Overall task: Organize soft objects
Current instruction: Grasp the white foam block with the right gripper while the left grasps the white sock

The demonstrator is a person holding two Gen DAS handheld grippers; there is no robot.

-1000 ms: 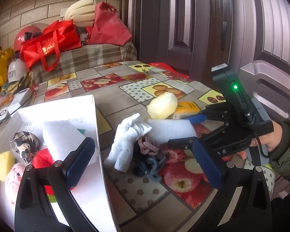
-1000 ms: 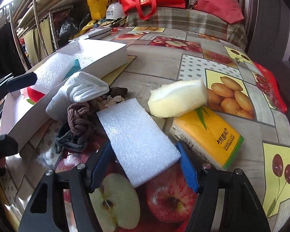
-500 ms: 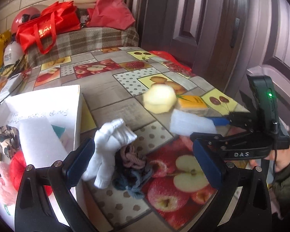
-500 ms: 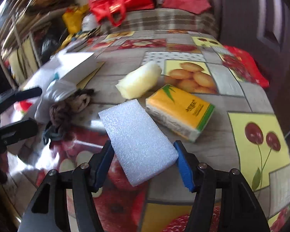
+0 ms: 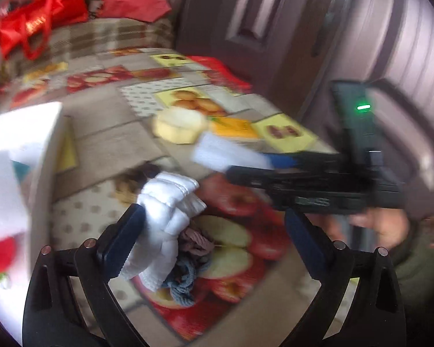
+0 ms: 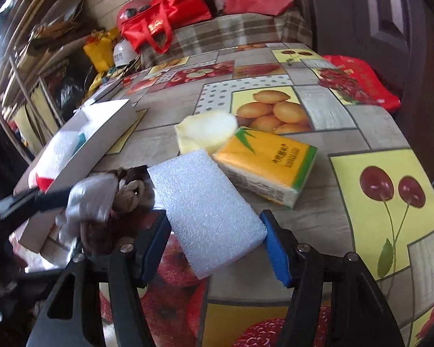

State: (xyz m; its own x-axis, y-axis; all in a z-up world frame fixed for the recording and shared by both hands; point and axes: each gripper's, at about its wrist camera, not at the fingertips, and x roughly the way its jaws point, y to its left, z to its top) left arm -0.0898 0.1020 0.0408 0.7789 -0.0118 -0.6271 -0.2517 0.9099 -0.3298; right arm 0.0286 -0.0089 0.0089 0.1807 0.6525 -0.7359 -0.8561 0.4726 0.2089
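Left gripper point(image 5: 214, 240) wide, jaws closing in around white glove point(image 5: 165, 217) lying on table point(image 5: 107, 147); pads not pressing yet, blurry tho. Rope tangle point(image 5: 188, 260) under glove.

Right wrist view: right gripper point(image 6: 214, 248) clamped on one white foam block point(image 6: 205, 211). Only here: one tissue pack point(image 6: 266, 164), one yellow sponge point(image 6: 202, 133), white box point(image 6: 101, 141) with second foam block point(image 6: 58, 150) inside.

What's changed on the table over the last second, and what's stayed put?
The right claw closed on the white foam block and lifted it off the table. The left claw swung over to the white glove and is starting to close, glove not yet gripped. The tissue pack, yellow sponge and white box stayed put.
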